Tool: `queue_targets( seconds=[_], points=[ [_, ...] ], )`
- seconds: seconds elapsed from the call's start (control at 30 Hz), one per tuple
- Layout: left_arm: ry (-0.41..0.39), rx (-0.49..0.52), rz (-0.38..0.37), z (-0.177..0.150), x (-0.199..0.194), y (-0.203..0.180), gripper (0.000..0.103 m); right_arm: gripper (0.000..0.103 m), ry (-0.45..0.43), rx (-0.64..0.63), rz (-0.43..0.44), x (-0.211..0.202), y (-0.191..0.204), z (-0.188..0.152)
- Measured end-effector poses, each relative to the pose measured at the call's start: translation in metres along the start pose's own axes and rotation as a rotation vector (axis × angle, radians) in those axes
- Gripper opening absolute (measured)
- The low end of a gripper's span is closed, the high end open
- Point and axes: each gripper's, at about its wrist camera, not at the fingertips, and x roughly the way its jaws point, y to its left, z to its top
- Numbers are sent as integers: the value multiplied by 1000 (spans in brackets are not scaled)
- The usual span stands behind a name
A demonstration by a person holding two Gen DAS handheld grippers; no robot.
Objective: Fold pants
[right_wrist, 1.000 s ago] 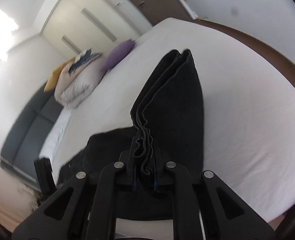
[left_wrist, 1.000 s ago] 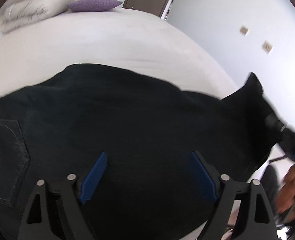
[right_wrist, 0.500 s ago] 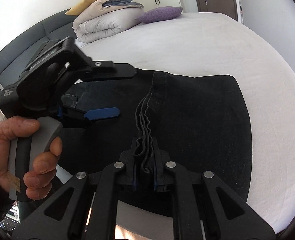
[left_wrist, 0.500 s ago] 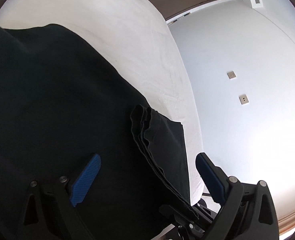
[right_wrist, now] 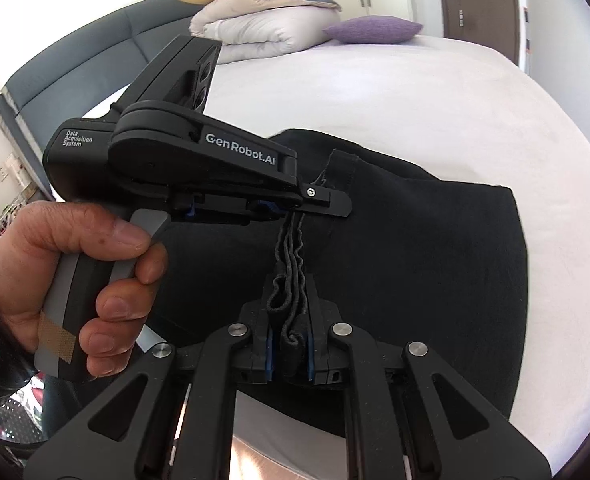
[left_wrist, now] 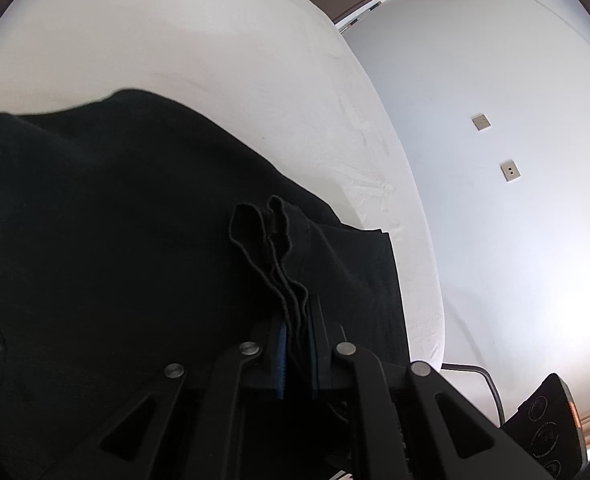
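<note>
Both my left gripper (left_wrist: pixel 295 344) and right gripper (right_wrist: pixel 289 344) pinch the pants (right_wrist: pixel 415 248) hems; one fold done, more remain.

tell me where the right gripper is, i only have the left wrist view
Observer: The right gripper is shut on the same bunched edge of the pants, just short of the left gripper.
Operator: is the cloth tight between them
Observer: No, the layered edge looks wavy between the two grips.
Operator: what's at the head of the bed
Observer: A folded duvet lies against the grey headboard.
</note>
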Motion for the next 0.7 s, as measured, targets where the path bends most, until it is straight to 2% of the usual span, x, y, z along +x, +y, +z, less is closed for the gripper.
queue_targets(
  seconds=[0.13,0.17,0.3,0.47,0.53,0.7],
  points=[
    [-15,23,50,6,-22,11,8,10,19,-13,66,16,20,15],
    [-19,22,64,-4,-22,4,8,10,24,-21,79,21,25,19],
    [-25,14,114,-1,-26,20,8,10,63,-20,138,49,48,27],
    [-29,-8,136,3,-30,37,8,10,117,-5,172,79,64,33],
    [-31,-19,137,2,-40,59,9,10,141,11,180,93,61,36],
    [-31,-37,146,-8,-42,76,11,13,184,38,194,115,61,39]
  ],
)
